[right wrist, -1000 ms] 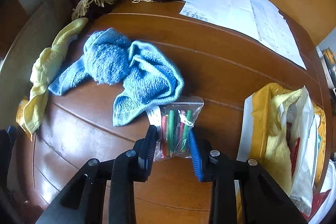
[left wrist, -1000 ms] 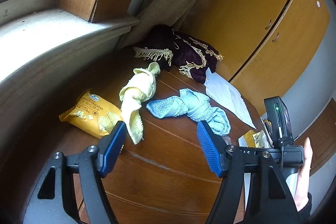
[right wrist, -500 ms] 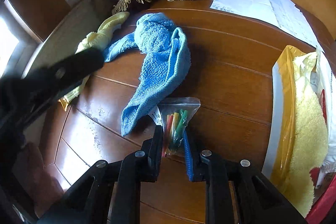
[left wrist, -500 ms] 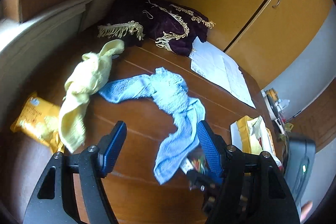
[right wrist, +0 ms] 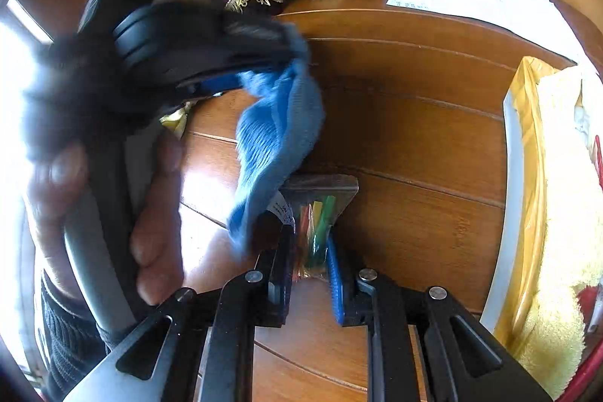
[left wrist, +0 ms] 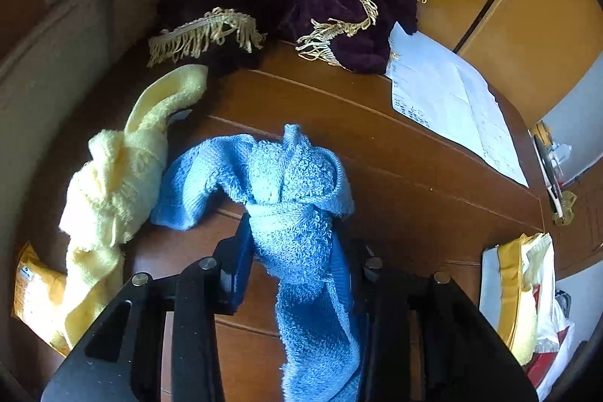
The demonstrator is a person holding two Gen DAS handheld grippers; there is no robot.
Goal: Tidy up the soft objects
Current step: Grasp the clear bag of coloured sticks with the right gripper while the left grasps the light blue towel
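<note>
Gripping the blue towel (left wrist: 294, 213), left gripper (left wrist: 292, 251) jaws pinch it above the bench (left wrist: 414, 176); right gripper (right wrist: 311, 266) jaws clamp a bag (right wrist: 316, 213) lying on the bench.

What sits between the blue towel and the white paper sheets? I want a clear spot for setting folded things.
Only bare wooden table lies between the blue towel and the paper sheets; the left wrist view shows it.

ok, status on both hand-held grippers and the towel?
Left hand-held gripper shut on blue towel. Right hand-held gripper shut on zip bag. Towel end drapes over bag's edge.
</note>
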